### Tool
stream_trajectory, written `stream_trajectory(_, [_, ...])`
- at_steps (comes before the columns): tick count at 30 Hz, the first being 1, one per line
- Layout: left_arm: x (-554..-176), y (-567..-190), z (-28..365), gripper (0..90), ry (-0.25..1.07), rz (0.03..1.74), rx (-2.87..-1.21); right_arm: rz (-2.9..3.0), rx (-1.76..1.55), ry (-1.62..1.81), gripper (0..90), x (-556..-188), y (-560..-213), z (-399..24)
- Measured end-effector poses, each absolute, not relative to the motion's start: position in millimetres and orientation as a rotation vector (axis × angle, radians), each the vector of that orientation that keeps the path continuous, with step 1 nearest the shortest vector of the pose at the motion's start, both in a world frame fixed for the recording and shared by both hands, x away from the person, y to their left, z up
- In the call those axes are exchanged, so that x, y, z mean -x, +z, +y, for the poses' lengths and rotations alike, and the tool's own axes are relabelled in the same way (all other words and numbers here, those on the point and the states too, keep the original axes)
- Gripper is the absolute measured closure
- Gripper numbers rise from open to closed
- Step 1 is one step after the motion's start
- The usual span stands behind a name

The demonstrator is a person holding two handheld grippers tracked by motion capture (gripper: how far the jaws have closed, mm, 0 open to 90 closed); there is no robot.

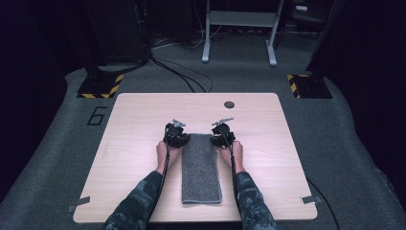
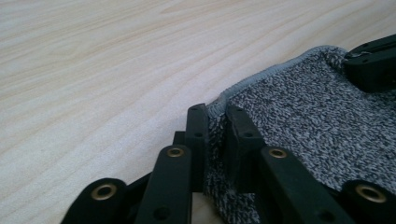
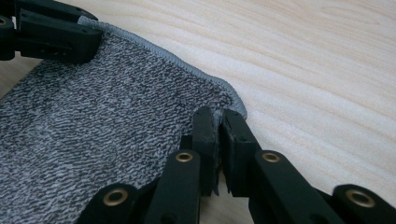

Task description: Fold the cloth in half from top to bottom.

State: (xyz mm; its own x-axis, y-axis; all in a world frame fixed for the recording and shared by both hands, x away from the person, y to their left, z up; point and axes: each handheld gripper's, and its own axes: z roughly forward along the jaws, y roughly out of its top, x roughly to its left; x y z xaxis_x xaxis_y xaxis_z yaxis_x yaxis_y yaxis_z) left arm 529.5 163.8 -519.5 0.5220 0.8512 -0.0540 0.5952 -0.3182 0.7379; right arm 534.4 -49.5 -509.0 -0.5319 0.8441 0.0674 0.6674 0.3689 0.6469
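a: looking down from the high view, a grey towel (image 1: 201, 167) is lying lengthwise in the middle of the light wooden table (image 1: 134, 143), folded into a long strip. what are the hands doing?

b: the left gripper (image 1: 178, 138) is sitting at the far left corner of the towel and the right gripper (image 1: 221, 138) at the far right corner. both forearms are coming in from the bottom edge in patterned sleeves (image 1: 139, 206), with a cable running along each arm. a small dark round spot (image 1: 229, 104) is showing on the table beyond the grippers.

a: moving to the left gripper view, is that gripper biting anything?

b: yes, its two black jaws are standing close together and pinching the hemmed corner of the towel (image 2: 299, 116), with the fabric bunching up between the pads. the other gripper (image 2: 371, 65) is sitting at the far corner on the right of this view.

a: and taking the right gripper view?

b: the same picture, mirrored. the jaws are clamping the towel (image 3: 102, 135) right at its stitched corner, a thin fold of cloth standing between them. the other gripper (image 3: 51, 35) is gripping the opposite corner at the upper left. the rest of the towel is lying flat on the table (image 3: 317, 70).
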Motion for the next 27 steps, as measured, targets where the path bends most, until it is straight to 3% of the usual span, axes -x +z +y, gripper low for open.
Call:
stream_trajectory(12, [-524.2, -512.2, 169.8, 84.3, 0.446, 1.162, -1.994, 2.306, -1.362, 0.965, 86.6, -527.9, -505.9, -49.7])
stream_trajectory(27, [-515.3, -487.4, 173.5, 84.3, 0.499, 1.113, -1.918, 2.215, -1.246, 1.059, 86.6, -511.6, -474.9, -54.2])
